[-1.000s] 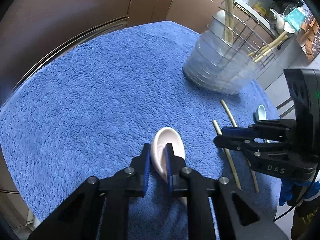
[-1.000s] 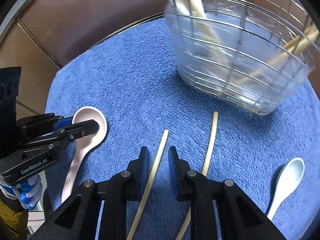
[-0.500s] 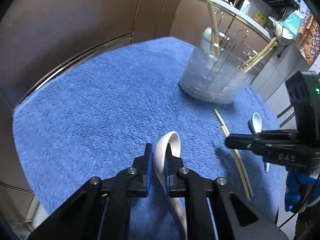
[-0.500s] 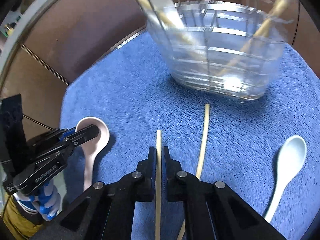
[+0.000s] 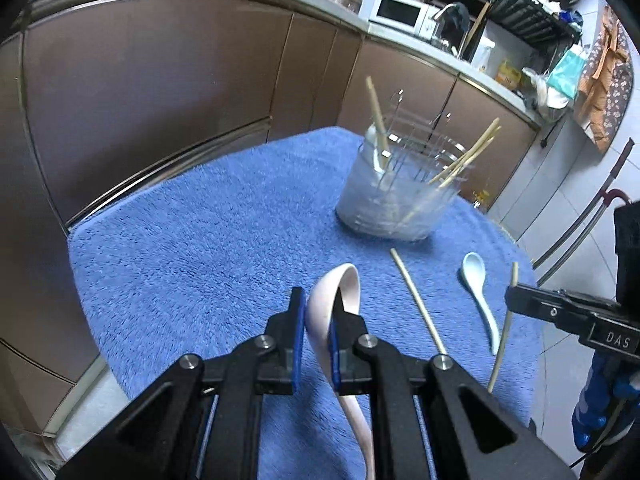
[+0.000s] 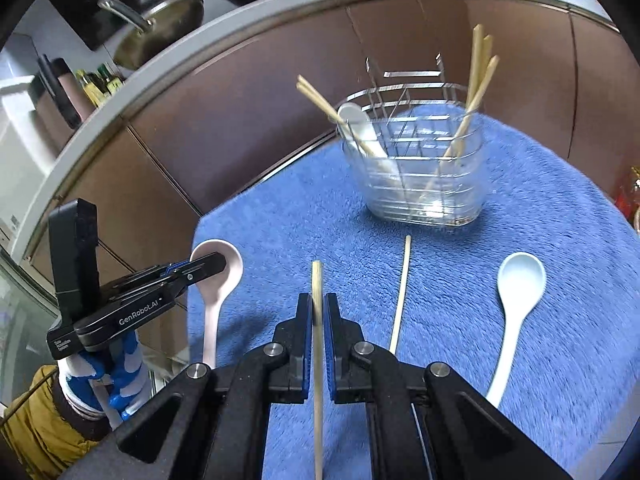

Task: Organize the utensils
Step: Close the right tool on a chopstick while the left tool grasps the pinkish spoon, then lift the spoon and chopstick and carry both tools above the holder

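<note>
Chopsticks [image 6: 318, 320]: seemingly seven; spoons [image 6: 516, 304]: three.

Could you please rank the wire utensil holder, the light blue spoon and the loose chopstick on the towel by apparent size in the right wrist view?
1. Wire utensil holder, clearly largest.
2. Light blue spoon and loose chopstick: similar length, the spoon broader; too close to rank.
</note>
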Motion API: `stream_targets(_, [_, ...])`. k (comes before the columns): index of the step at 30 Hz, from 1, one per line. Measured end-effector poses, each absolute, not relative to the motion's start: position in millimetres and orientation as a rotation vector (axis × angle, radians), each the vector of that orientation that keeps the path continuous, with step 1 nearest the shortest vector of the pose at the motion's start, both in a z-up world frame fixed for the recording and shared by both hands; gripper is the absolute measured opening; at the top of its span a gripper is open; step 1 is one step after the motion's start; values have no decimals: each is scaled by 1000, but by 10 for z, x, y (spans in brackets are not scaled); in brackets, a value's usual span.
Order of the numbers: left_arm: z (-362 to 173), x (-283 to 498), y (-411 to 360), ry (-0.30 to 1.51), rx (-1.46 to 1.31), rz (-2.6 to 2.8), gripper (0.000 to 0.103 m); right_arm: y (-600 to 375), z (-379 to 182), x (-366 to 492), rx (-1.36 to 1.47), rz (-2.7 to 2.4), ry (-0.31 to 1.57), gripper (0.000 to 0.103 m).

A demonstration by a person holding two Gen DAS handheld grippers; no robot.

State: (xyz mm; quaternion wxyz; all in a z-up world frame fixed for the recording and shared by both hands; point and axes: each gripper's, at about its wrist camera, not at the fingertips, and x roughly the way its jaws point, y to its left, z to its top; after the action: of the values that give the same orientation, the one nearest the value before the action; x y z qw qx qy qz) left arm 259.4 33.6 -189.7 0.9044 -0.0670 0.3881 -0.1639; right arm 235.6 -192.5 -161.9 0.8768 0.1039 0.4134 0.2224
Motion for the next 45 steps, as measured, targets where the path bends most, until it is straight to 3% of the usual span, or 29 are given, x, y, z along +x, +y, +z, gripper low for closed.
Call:
stream_targets(14, [-1319,2216,179,668,-100,-329,10,-2319,-984,1903,266,416,639,6])
stream_targets(27, [-432,3071,-665,375,-82,-280,10,-2628,-169,2391,257,322,263,6])
stream_targets(34, [-436,3697,-1096,303,-86,-230,10,-2640,-138,2982,204,226,143,6])
stream_targets(45, [-1002,4099,-1354,228,-57,-147,10,-2605,-695,3558,162,178,193,6])
